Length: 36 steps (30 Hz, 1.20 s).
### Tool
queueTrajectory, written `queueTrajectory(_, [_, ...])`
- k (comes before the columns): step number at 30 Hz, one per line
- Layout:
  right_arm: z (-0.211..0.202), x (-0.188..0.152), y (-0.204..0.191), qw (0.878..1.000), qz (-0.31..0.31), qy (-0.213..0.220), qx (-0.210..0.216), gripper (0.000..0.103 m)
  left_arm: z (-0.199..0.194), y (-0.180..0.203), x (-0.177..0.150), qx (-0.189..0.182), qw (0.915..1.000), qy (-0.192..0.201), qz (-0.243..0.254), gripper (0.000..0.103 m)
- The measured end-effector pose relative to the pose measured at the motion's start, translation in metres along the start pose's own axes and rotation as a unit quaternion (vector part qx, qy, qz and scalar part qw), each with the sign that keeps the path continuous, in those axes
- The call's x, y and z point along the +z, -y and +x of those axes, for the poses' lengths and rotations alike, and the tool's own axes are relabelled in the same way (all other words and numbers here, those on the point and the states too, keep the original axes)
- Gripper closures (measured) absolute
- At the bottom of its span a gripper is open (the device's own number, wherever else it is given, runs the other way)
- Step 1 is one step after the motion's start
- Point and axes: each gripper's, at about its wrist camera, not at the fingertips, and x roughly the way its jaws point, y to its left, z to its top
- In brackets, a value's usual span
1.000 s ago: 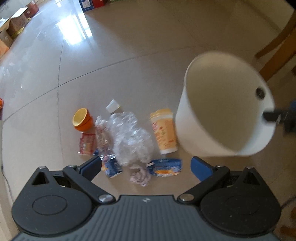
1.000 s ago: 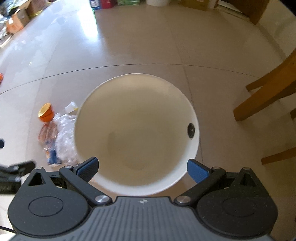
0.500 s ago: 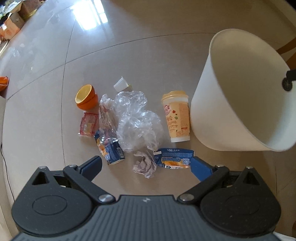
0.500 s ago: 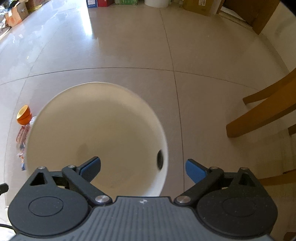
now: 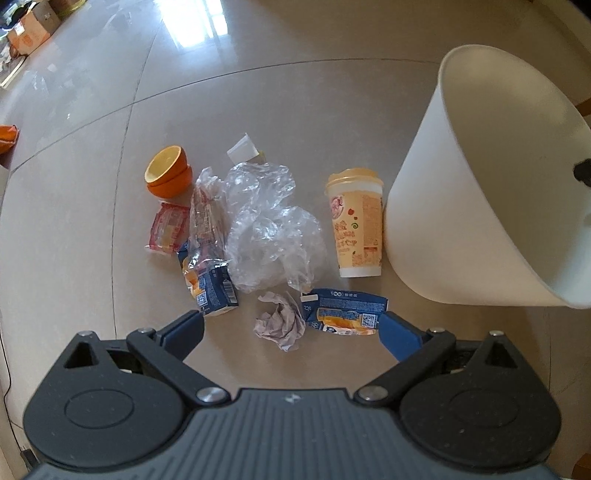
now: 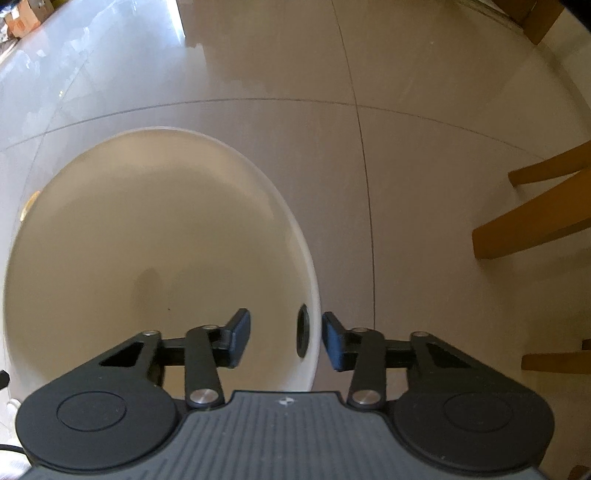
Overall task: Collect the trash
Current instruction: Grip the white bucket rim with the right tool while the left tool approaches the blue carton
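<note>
A white bin (image 5: 461, 184) stands on the tiled floor, right of a yellow drink cup (image 5: 356, 225). Trash lies left of it: crumpled clear plastic (image 5: 269, 229), a tissue ball (image 5: 280, 325), a flattened blue carton (image 5: 343, 314), a blue juice box (image 5: 216, 291), a red wrapper (image 5: 168, 229) and stacked orange bowls (image 5: 168, 177). My left gripper (image 5: 291, 325) hangs open over the tissue and carton. My right gripper (image 6: 286, 332) is closing astride the bin (image 6: 147, 240) rim by its handle hole. One finger is inside, one outside, and the inner pad stands off the wall.
Wooden chair legs (image 6: 535, 221) stand to the right of the bin. Cardboard boxes (image 5: 29, 26) sit far back left, and an orange object (image 5: 7, 136) lies at the left edge. A small white scrap (image 5: 242, 149) lies behind the plastic.
The bin has come down to the floor beside the cup. My right jaws have narrowed from wide to astride its rim. My left gripper has sunk closer to the trash.
</note>
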Motion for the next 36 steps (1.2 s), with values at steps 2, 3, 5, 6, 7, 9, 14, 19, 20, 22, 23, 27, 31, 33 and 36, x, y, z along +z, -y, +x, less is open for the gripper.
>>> queueTrajectory(2, [0.001,-0.001,0.002,1.000,0.007,-0.005,0.003,0.071,0.002,-0.001,0.001,-0.003,1.0000,-0.001,-0.004,0.004])
queueTrajectory(3, [0.001,-0.001,0.004,1.000,0.013,-0.005,0.004,0.073,0.002,-0.002,0.001,-0.004,1.0000,-0.002,-0.006,0.004])
queueTrajectory(5, [0.002,0.000,0.007,1.000,0.016,-0.005,0.003,0.077,0.004,-0.002,0.002,-0.008,0.9999,-0.003,-0.010,0.004])
queueTrajectory(6, [0.003,0.001,0.007,1.000,0.016,-0.006,0.001,0.078,0.004,-0.003,0.001,-0.010,0.9999,-0.004,-0.012,0.004])
queueTrajectory(7, [0.003,0.000,0.007,1.000,0.017,-0.007,0.002,0.078,0.005,-0.002,0.001,-0.012,0.9998,-0.004,-0.013,0.004])
queueTrajectory(9, [0.006,0.001,0.008,1.000,0.020,-0.008,-0.001,0.082,0.006,-0.002,0.000,-0.013,0.9998,-0.005,-0.011,0.004])
queueTrajectory(14, [0.004,0.004,0.011,0.999,0.030,-0.018,-0.015,0.090,0.010,-0.001,-0.002,-0.017,0.9997,-0.006,-0.013,0.004])
queueTrajectory(19, [0.002,0.007,0.010,0.998,0.052,-0.029,-0.021,0.089,0.018,-0.003,-0.002,-0.018,0.9998,-0.008,-0.007,0.006])
queueTrajectory(20, [0.000,0.009,0.006,0.998,0.055,-0.030,-0.023,0.089,0.020,-0.004,-0.001,-0.020,0.9997,-0.007,-0.007,0.006])
queueTrajectory(22, [-0.001,0.009,0.005,0.998,0.056,-0.028,-0.028,0.089,0.025,-0.005,-0.001,-0.029,0.9995,-0.007,-0.005,0.006])
queueTrajectory(23, [0.001,0.011,0.007,0.998,0.055,-0.027,-0.030,0.088,0.028,-0.005,0.000,-0.033,0.9994,-0.007,0.000,0.006])
queueTrajectory(27, [0.008,0.010,0.010,0.997,0.065,-0.020,-0.031,0.089,0.042,-0.004,-0.005,-0.033,0.9990,-0.004,0.029,0.006])
queueTrajectory(31, [0.010,0.007,0.015,0.997,0.069,-0.020,-0.023,0.090,0.060,0.003,-0.015,-0.041,0.9963,-0.009,0.075,0.006])
queueTrajectory(33, [0.010,0.007,0.018,0.997,0.067,-0.020,-0.018,0.090,0.066,0.010,-0.019,-0.063,0.9912,0.006,0.116,0.006])
queueTrajectory(36, [0.012,0.006,0.023,0.998,0.065,-0.020,-0.011,0.091,0.081,0.023,-0.023,-0.076,0.9745,0.025,0.210,0.006])
